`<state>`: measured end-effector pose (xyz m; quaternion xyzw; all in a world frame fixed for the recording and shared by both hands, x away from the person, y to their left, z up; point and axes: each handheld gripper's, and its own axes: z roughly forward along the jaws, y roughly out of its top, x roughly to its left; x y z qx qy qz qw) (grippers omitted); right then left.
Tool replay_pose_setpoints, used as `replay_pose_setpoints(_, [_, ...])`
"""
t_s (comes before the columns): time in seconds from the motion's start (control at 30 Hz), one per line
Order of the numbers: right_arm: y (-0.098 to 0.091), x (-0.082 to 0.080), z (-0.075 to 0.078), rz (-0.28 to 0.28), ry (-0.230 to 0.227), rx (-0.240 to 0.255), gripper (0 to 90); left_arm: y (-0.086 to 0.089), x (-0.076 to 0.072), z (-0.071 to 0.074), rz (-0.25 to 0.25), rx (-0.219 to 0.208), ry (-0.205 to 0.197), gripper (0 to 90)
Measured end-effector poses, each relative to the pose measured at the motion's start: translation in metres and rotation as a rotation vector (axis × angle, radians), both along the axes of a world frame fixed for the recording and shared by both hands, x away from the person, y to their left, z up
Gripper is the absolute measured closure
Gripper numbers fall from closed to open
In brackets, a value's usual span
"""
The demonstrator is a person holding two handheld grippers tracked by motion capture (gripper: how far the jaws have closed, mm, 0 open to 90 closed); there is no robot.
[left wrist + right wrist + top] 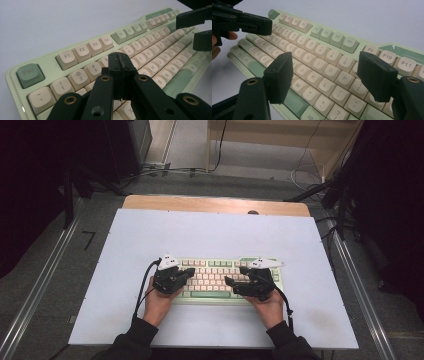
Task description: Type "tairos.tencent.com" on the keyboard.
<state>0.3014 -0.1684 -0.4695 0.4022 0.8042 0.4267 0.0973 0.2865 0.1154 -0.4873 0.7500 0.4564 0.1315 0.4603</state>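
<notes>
Both hands hover level over the keyboard.

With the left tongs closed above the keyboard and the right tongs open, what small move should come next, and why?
Probably lower the left tongs a touch to press a key. They are shut into one tip, poised over the number row of the keyboard, while the right tongs hang open over the letter keys.
</notes>
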Motion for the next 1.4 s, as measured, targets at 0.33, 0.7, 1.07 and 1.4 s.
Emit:
replay_pose_setpoints(0.33, [0.001, 0.0, -0.001, 0.002, 0.003, -0.002, 27.5, -0.009, 0.004, -0.003, -0.003, 0.079, -0.003, 90.0])
replay_pose_setpoints(0.7, [0.001, 0.0, -0.001, 0.004, 0.003, -0.003, 27.4, -0.009, 0.006, -0.004, 0.004, 0.086, 0.016, 90.0])
replay_pose_setpoints(1.07, [0.001, 0.0, -0.001, 0.001, -0.003, -0.004, 27.6, 0.0, 0.001, 0.006, 0.033, -0.003, -0.043, 61.0])
replay_pose_setpoints(1.4, [0.002, -0.001, -0.002, 0.0, -0.003, -0.013, 28.7, 0.016, -0.001, 0.008, 0.136, -0.029, -0.058, 25.4])
